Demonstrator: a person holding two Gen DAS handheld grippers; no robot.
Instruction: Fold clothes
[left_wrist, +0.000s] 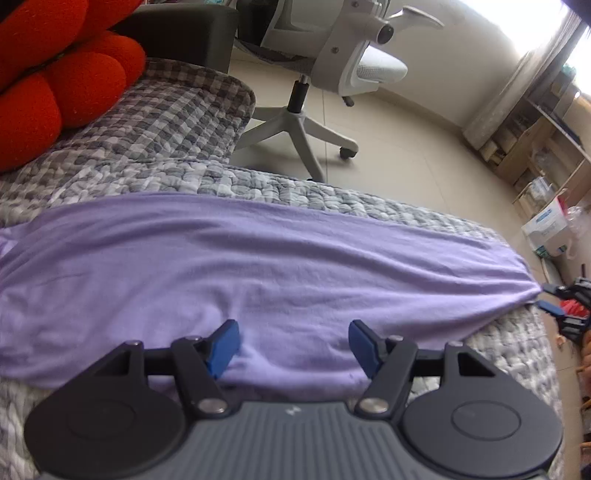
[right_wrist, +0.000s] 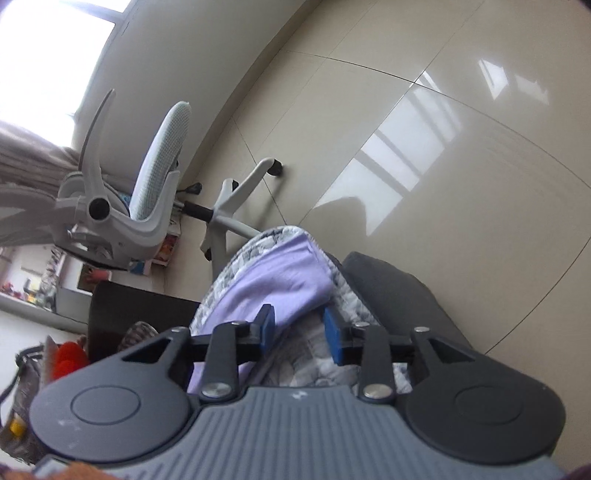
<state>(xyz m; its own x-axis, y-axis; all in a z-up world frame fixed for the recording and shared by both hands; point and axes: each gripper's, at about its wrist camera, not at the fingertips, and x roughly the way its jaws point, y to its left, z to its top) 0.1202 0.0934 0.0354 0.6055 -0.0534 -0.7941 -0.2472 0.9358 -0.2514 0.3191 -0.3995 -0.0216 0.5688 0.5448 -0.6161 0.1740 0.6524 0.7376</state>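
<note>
On the grey-and-white checked quilted cover (left_wrist: 155, 122): lilac jersey garment (left_wrist: 258, 266) spread as a long band, left to right, mildly wrinkled. Left gripper (left_wrist: 293, 345) over near edge, jaws wide, holding nothing. Right gripper (right_wrist: 299, 326) at right corner, jaws parted, grip unconfirmed. Fold stage undetermined; no compact bundle formed.

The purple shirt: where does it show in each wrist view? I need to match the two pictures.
Left wrist: the purple shirt lies spread across the middle of the picture on the checkered quilt, just beyond the open left gripper.
Right wrist: the purple shirt shows as a narrow strip at centre, running away from the open right gripper.
Shared landmark: the white office chair on the tiled floor.
</note>
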